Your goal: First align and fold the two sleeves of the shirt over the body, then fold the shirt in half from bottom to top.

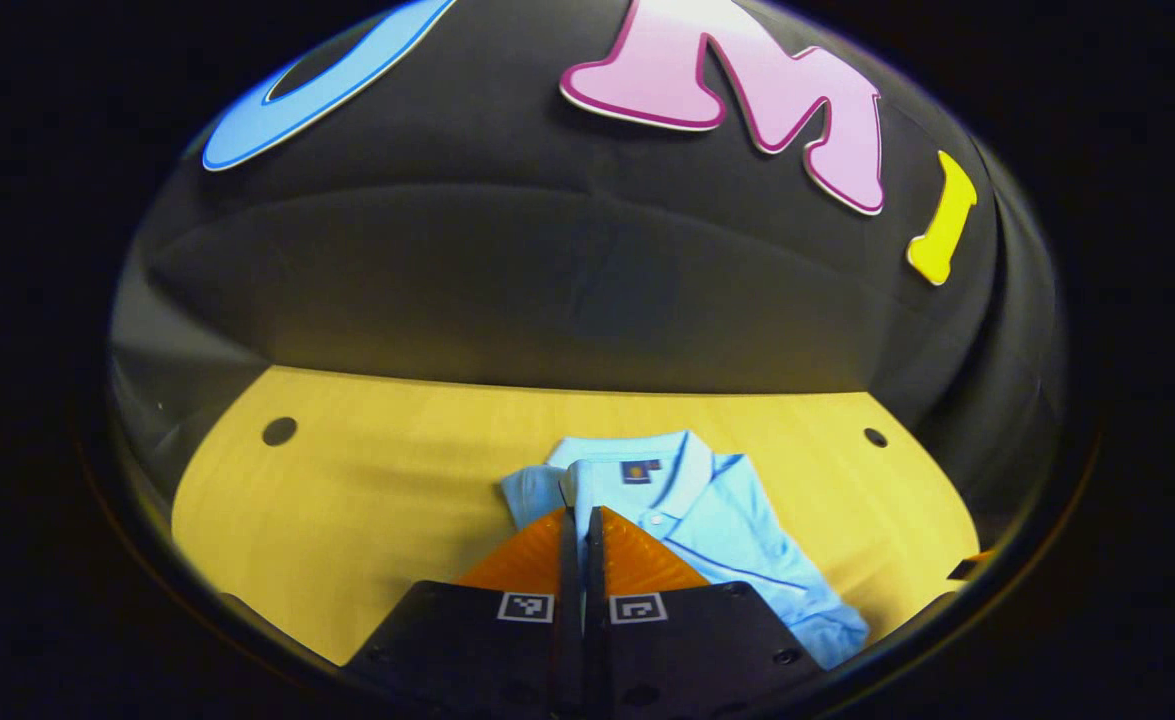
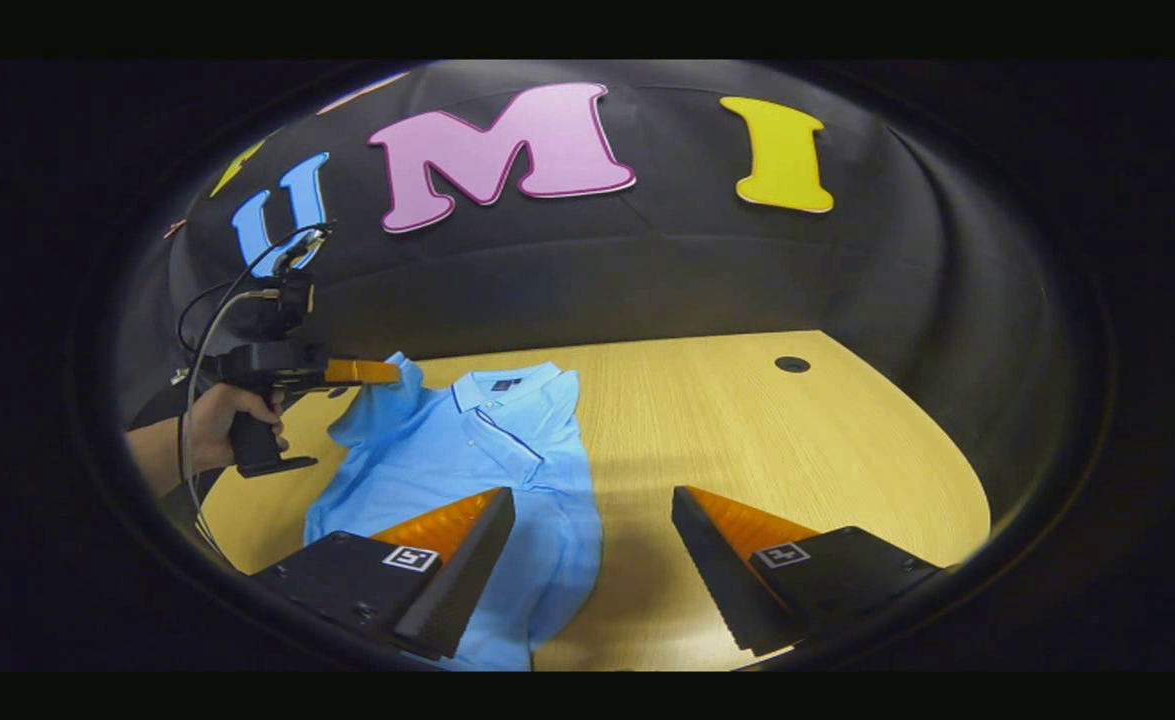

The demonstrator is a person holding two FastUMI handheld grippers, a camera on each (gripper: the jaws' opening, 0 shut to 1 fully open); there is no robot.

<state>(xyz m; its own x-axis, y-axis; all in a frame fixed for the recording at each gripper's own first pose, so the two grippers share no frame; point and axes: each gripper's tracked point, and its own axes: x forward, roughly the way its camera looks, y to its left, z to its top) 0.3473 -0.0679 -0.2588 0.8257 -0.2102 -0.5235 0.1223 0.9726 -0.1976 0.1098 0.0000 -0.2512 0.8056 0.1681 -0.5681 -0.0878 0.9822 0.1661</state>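
Nearest the lens in the left gripper view, the left gripper has its two fingers drawn together with only a thin slit between them, their tips at the left shoulder edge of the light blue polo shirt; whether cloth is pinched in that slit cannot be told from this angle. The right gripper view gives the side-on look: the left gripper, held by a hand at the far left with cables looping above it, has its fingertips on a raised sleeve of the shirt, the cloth peaking up to meet them as if nipped. In the foreground of that same view the right gripper stands wide open and holds nothing, its left finger over the shirt's lower body and its right finger over bare wood. The shirt lies face up on the yellow wooden table, collar toward the booth's black wall, buttoned placket running down the chest, the body flat and left of the table's centre. A dark round hole sits in the tabletop well to the right of the shirt; the left gripper view shows two such holes, one near each far corner of the table
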